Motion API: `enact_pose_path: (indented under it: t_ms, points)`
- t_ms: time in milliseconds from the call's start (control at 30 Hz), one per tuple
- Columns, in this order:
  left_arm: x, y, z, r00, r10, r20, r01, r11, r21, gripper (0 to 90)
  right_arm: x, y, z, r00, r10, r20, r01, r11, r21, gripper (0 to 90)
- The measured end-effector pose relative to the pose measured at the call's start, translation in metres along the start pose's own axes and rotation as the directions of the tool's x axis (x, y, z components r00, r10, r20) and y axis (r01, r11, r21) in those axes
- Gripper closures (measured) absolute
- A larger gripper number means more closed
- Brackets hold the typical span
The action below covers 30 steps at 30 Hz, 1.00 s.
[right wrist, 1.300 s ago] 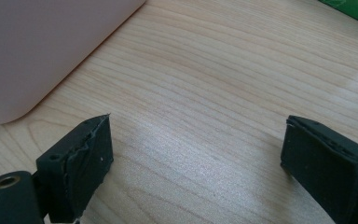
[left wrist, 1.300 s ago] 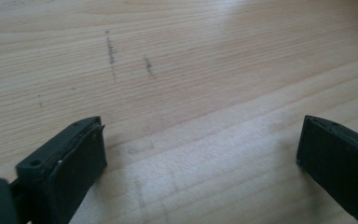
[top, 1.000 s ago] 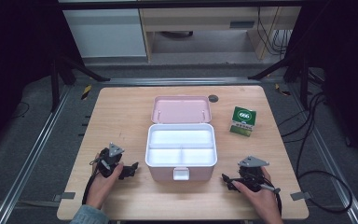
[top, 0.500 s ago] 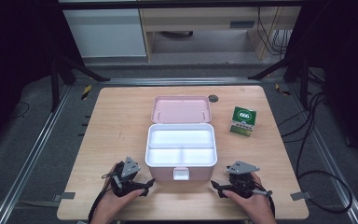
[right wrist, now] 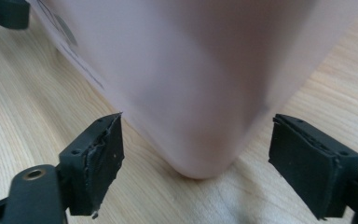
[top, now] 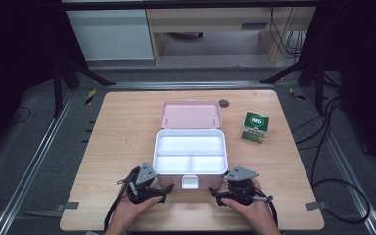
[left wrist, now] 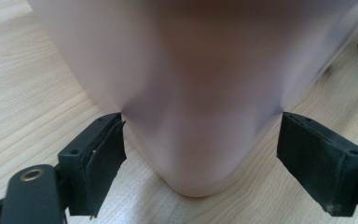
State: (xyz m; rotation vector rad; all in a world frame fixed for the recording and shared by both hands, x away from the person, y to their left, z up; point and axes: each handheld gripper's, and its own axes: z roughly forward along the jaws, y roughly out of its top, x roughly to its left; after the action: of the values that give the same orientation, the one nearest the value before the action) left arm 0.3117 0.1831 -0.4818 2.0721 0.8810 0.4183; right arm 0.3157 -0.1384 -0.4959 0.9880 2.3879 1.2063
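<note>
Both my grippers, left [top: 152, 192] and right [top: 229, 193], gape wide, each straddling a near corner of the pink box [top: 190, 157].

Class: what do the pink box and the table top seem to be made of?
Pink box: probably plastic, since it has smooth, softly glossy walls and rounded moulded corners. Table top: wood or wood-look laminate, with pale matt grain lines; which one is unclear.

Black gripper [left wrist: 200, 163] jaws, worn pads, brass screw.
</note>
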Motion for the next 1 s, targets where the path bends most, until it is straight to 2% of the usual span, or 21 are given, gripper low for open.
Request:
enact_pose_path:
  t_ms: [67,367,533,767,1000]
  points:
    - [0.001,0.001,0.001,0.9999,-0.009,0.010,0.009,0.9999,-0.006,15.3,0.000,0.001,0.000,1.0000,0.002,-0.002,-0.002,1.000,-0.008,18.4]
    - [0.004,0.012,0.018,0.9998,0.012,0.014,-0.012,0.9998,-0.018,14.7,-0.008,-0.001,-0.003,0.9991,0.017,0.039,-0.016,1.000,-0.009,19.4]
    - [-0.001,0.018,0.026,0.9997,0.022,0.009,-0.022,0.9996,-0.017,15.4,-0.014,-0.003,-0.005,0.9976,0.026,0.064,-0.026,1.000,-0.007,19.7]
    - [-0.007,0.020,0.029,0.9996,0.029,0.006,-0.028,0.9994,-0.018,18.1,-0.023,-0.005,-0.009,0.9958,0.041,0.082,-0.040,0.999,-0.012,20.8]
    - [-0.008,0.020,0.030,0.9992,0.039,0.007,-0.039,0.9991,-0.015,20.2,-0.026,-0.005,-0.010,0.9946,0.051,0.090,-0.050,0.999,-0.012,21.3]
